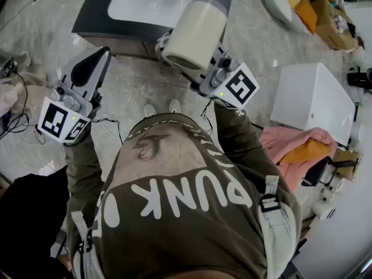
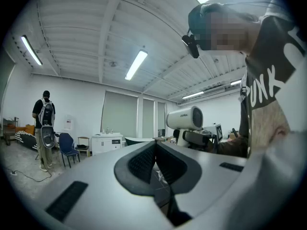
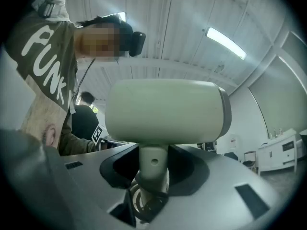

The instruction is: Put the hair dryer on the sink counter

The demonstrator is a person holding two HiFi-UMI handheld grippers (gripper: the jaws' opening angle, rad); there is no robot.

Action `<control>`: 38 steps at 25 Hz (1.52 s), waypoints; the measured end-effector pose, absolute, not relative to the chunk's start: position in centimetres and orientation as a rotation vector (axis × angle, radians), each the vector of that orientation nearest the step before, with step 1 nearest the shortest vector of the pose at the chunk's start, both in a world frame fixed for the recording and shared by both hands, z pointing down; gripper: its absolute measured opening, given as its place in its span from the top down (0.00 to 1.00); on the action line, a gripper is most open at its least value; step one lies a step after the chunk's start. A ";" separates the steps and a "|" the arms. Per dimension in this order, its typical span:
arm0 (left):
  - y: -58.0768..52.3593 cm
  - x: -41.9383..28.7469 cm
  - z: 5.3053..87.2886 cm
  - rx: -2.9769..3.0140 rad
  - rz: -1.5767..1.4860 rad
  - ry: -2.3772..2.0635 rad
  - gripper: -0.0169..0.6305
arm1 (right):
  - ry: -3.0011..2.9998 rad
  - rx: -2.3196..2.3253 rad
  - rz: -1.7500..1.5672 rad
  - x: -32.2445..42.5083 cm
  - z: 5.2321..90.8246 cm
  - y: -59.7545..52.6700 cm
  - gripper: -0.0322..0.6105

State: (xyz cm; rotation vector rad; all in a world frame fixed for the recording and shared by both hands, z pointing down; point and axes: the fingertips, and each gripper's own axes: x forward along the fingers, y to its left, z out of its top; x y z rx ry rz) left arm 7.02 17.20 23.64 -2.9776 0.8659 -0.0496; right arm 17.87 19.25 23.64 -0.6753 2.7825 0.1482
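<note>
Carry step: right gripper pinching handle of cream, barrel-shaped plastic hair dryer. Left gripper pressed together, empty. Next, likely: lower onto dark grey sink counter, clear of white basin.

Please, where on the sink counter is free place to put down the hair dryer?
The sink counter is bare left of the white basin and along a narrow front strip. The hair dryer, held by the right gripper, hides part of the right side.
</note>
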 end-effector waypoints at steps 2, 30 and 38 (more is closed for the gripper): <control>17.2 7.1 23.7 -2.978 -0.053 0.866 0.97 | 2.784 -0.687 0.150 18.1 23.9 19.1 0.70; 20.6 6.4 24.7 -2.868 -0.110 1.187 0.97 | 2.804 -0.384 0.096 18.4 25.2 19.7 0.70; 15.6 2.1 26.1 -2.869 -0.091 1.237 0.97 | 2.826 -0.362 0.061 14.5 26.4 14.4 0.70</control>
